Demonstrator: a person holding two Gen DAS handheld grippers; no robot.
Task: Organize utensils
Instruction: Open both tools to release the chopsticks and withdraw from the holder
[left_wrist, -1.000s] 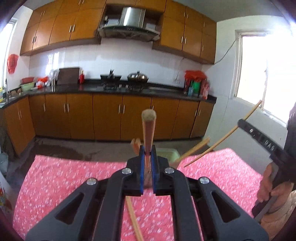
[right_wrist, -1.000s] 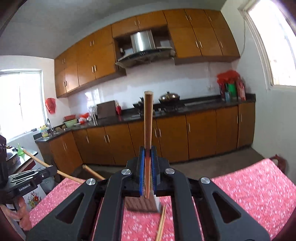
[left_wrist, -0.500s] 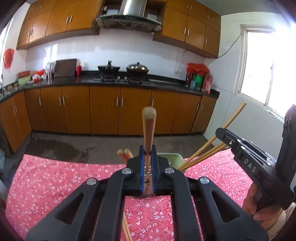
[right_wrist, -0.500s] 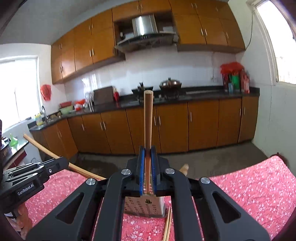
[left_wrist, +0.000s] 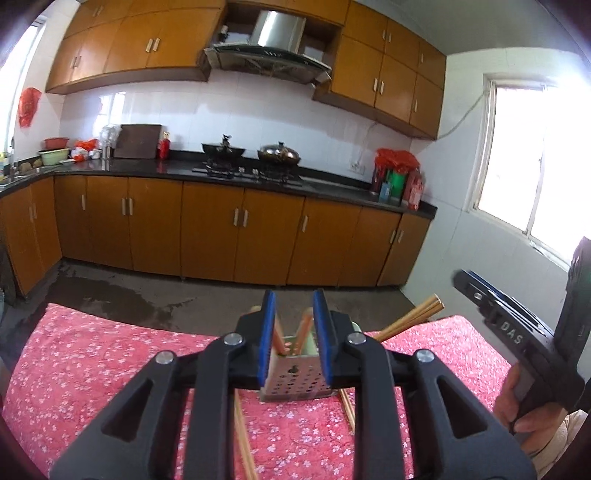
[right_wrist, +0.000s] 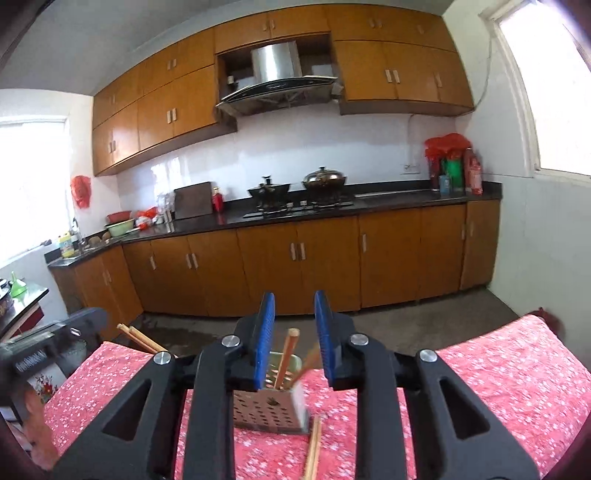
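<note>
A perforated metal utensil holder (left_wrist: 294, 376) stands on the table with the red floral cloth (left_wrist: 92, 369). Wooden chopsticks (left_wrist: 303, 330) stand in it. My left gripper (left_wrist: 293, 334) is open and empty just above and in front of the holder. In the right wrist view the same holder (right_wrist: 271, 406) holds chopsticks (right_wrist: 287, 354), and my right gripper (right_wrist: 294, 341) is open and empty above it. Loose chopsticks lie on the cloth before the holder (right_wrist: 313, 448), and more show in the left wrist view (left_wrist: 242, 428).
The right gripper's body (left_wrist: 517, 328) and hand show at the right of the left wrist view, with more chopstick ends (left_wrist: 413, 317) leaning out beside the holder. The left gripper (right_wrist: 48, 350) shows at left in the right wrist view. Kitchen cabinets (left_wrist: 236, 229) stand beyond the table.
Both grippers held a chopstick upright and shut; both have now opened and the chopsticks have dropped into the holder. Both grippers have also come lower, close over the holder.
</note>
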